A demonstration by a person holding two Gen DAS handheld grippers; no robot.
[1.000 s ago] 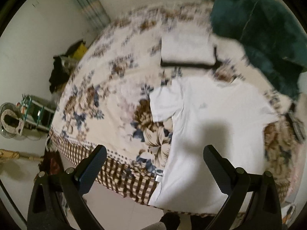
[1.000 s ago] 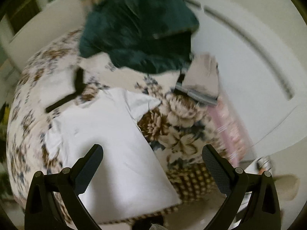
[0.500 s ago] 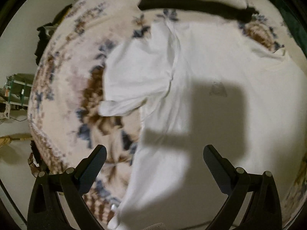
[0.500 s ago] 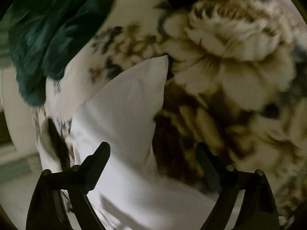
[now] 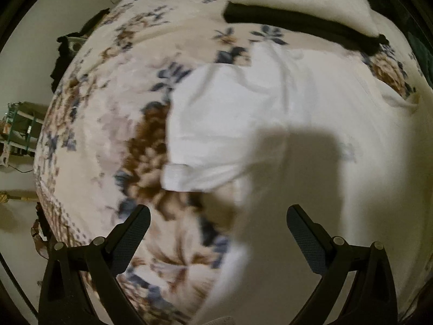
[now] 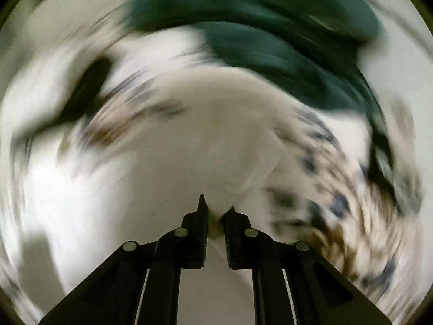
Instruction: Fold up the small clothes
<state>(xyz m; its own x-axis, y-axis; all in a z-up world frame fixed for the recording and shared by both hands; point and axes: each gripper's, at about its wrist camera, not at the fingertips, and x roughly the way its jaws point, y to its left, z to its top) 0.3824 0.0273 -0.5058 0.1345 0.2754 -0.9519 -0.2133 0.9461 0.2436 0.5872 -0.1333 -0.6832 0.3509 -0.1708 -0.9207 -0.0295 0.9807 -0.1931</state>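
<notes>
A white T-shirt (image 5: pixel 311 124) lies spread flat on a floral bedspread (image 5: pixel 108 113). Its left sleeve (image 5: pixel 216 135) points toward the bed's left side. My left gripper (image 5: pixel 216 216) is open and empty, hovering low over the shirt's left edge just below the sleeve. In the right wrist view the picture is heavily blurred by motion. My right gripper (image 6: pixel 216 205) is shut on a fold of the white shirt (image 6: pixel 216 157), which rises from between the fingers.
A folded white garment on a black one (image 5: pixel 297 2) lies beyond the shirt's collar. A dark green fluffy blanket (image 6: pixel 284 35) lies at the far right of the bed. The bed's left edge drops to a floor with a shelf (image 5: pixel 19 127).
My left gripper moved lower and left toward the shirt's sleeve and side edge. My right gripper closed on the shirt's cloth and is now moving fast.
</notes>
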